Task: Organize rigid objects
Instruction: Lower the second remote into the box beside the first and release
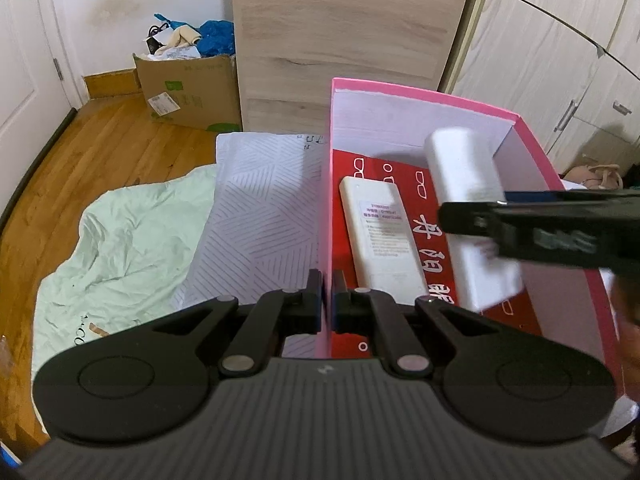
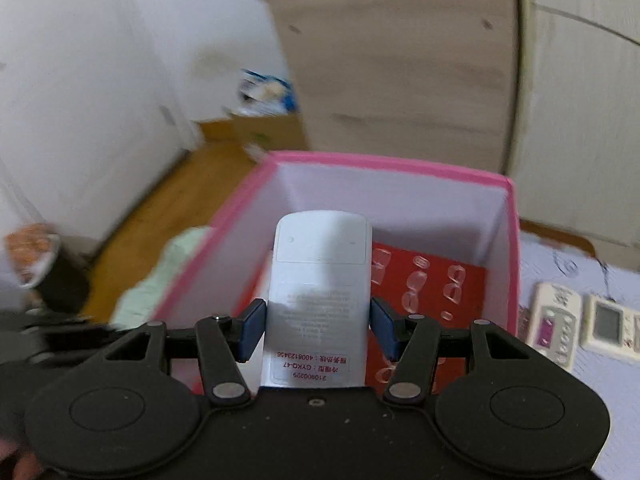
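A pink box [image 1: 424,94] with a red printed bottom stands on the bed. My left gripper [image 1: 327,292] is shut on the box's near left wall. One white remote [image 1: 380,236] lies face down inside the box. My right gripper [image 2: 318,326] is shut on a second white remote [image 2: 320,280], back side up, and holds it over the box [image 2: 384,164]. In the left wrist view that remote [image 1: 468,208] hangs tilted above the box floor, with the right gripper's fingers [image 1: 520,228] reaching in from the right.
Two more remotes [image 2: 554,328] [image 2: 610,328] lie on the striped sheet right of the box. A striped pillow [image 1: 260,216] and green blanket [image 1: 128,240] lie left of it. A wooden board [image 1: 344,40] and a cardboard box [image 1: 188,92] stand behind.
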`<act>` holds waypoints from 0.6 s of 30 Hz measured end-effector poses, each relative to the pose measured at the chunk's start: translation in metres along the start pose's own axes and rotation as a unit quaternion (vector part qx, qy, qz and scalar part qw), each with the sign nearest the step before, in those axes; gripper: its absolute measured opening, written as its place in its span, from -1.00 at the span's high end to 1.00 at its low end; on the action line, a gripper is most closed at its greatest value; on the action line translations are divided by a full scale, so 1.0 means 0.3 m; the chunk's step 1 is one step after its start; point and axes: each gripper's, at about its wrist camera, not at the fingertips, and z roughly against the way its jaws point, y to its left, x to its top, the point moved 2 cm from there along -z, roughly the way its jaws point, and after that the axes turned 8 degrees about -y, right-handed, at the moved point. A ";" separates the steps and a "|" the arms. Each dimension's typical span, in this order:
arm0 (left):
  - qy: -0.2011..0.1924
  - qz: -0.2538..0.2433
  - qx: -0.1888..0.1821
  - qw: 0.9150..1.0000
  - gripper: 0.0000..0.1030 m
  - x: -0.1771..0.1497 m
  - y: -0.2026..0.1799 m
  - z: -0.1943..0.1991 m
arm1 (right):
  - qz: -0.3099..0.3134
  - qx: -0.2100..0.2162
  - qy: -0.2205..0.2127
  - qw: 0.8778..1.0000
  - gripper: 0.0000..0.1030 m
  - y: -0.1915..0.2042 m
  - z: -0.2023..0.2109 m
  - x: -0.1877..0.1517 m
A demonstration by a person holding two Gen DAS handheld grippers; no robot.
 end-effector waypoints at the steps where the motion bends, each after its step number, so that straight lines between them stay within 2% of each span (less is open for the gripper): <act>1: -0.002 0.000 -0.002 1.000 0.93 -0.001 0.002 0.003 | -0.012 -0.009 0.004 1.000 -0.20 -0.008 -0.018 0.005; 5: -0.001 -0.001 -0.008 1.000 0.93 -0.002 0.010 0.003 | -0.025 -0.023 0.006 0.999 -0.20 0.000 -0.064 0.000; 11: 0.000 0.003 -0.020 1.000 0.90 -0.001 0.022 0.002 | -0.016 -0.100 0.040 0.994 -0.20 -0.017 -0.131 -0.034; 15: -0.001 -0.001 -0.025 1.000 0.89 -0.002 0.023 0.001 | -0.024 -0.090 0.069 0.993 -0.21 -0.005 -0.154 -0.054; 18: 0.000 0.003 -0.029 1.000 0.89 -0.003 0.030 0.000 | -0.077 -0.082 0.083 0.990 -0.21 -0.044 -0.172 -0.068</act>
